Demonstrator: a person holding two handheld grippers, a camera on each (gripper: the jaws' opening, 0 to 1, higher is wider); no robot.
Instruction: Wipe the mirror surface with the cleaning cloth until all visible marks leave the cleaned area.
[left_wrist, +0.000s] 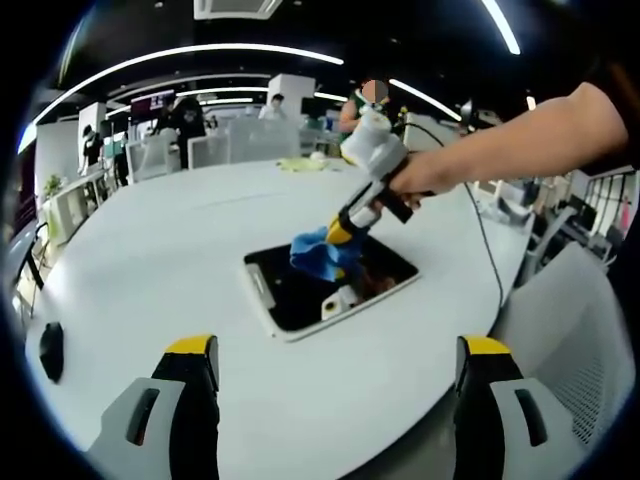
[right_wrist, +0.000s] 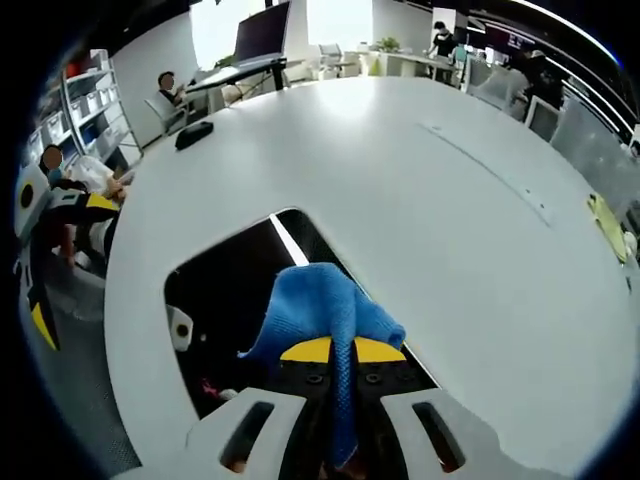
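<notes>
A rectangular mirror (left_wrist: 300, 300) with a white frame lies flat on the white table (left_wrist: 160, 240); its dark glass (right_wrist: 220, 290) reflects the ceiling. A blue cleaning cloth (left_wrist: 318, 252) rests bunched on the glass near the mirror's middle. My right gripper (left_wrist: 343, 232), held by a hand (left_wrist: 425, 175), comes in from the right and points down at the mirror. In its own view the right gripper (right_wrist: 335, 350) is shut on the blue cloth (right_wrist: 320, 300). My left gripper (left_wrist: 340, 352) hangs open at the near table edge, apart from the mirror, and appears as the left gripper (right_wrist: 65, 265).
A black mouse-like object (left_wrist: 50, 350) (right_wrist: 195, 133) lies near the table's edge. A yellow item (left_wrist: 300, 163) (right_wrist: 608, 225) sits at the far side. A cable (left_wrist: 487, 245) trails from the right gripper. A mesh chair (left_wrist: 575, 330) stands close; people sit in the background.
</notes>
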